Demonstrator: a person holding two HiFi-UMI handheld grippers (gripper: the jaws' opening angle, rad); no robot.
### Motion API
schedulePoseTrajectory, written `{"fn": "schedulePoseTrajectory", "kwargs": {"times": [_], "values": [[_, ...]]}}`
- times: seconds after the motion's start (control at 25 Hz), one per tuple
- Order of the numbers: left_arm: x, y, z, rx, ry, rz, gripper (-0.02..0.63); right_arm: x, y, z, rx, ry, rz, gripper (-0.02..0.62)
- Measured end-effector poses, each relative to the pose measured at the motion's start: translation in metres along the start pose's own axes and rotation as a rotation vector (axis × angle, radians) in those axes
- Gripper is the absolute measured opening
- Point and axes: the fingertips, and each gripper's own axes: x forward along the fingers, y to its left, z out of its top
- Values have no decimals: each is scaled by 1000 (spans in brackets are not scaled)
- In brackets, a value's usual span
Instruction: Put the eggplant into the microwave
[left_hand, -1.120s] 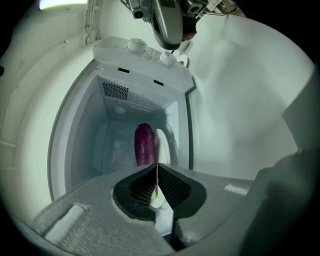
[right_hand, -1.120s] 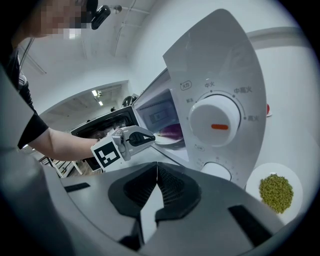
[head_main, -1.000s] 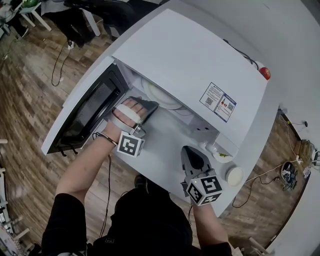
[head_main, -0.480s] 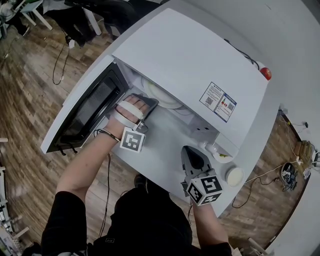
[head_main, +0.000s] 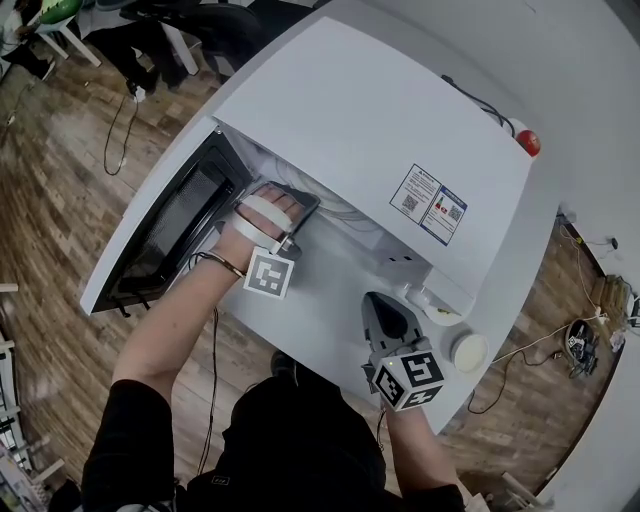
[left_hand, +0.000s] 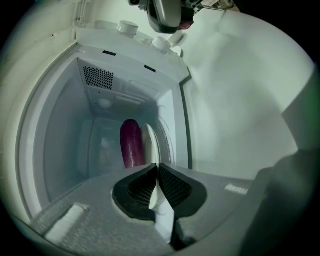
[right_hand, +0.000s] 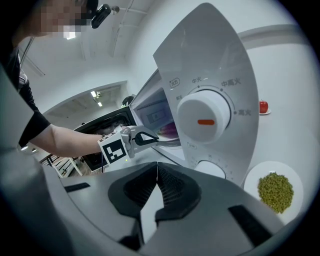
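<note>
Left gripper (left_hand: 157, 166) fingers just closing on nothing at the microwave (head_main: 370, 120) mouth, right gripper (right_hand: 157, 165) fingers shut empty; backing out, we risk clipping the plate (left_hand: 150, 145) and shifting the eggplant (left_hand: 131, 142).

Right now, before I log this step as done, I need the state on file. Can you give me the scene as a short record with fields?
microwave: door open
eggplant: inside the cavity, on the white plate
left hand-held gripper: at the cavity mouth, jaws have just been closing, nothing between them
right hand-held gripper: shut, empty, facing the dial
step left: door not yet shut
</note>
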Motion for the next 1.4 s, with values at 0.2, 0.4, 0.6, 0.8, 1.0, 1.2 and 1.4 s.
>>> {"fn": "schedulePoseTrajectory", "kwargs": {"times": [0.2,0.4,0.6,0.8,1.0,1.2,1.4], "values": [[6,6,0,14,4,-3,25,1,-2,2,4,-1,-6,15],[9,5,-2,-9,17,-20,26,3,0,2,4,-2,-6,15],[1,2,-2,-31,16,-33,51,3,5,0,4,1,-5,15],[-13,-12,0,-96,2,-87,61,0,17,-4,-3,6,-4,15],[-50,7,13,-243,-36,-10,61,-13,40,4,-28,-2,4,15],[-97,19,31,-364,-72,3,61,-35,69,13,-44,-20,5,15],[-142,21,41,-493,-79,-24,61,-57,92,13,-43,-39,3,15]]}}
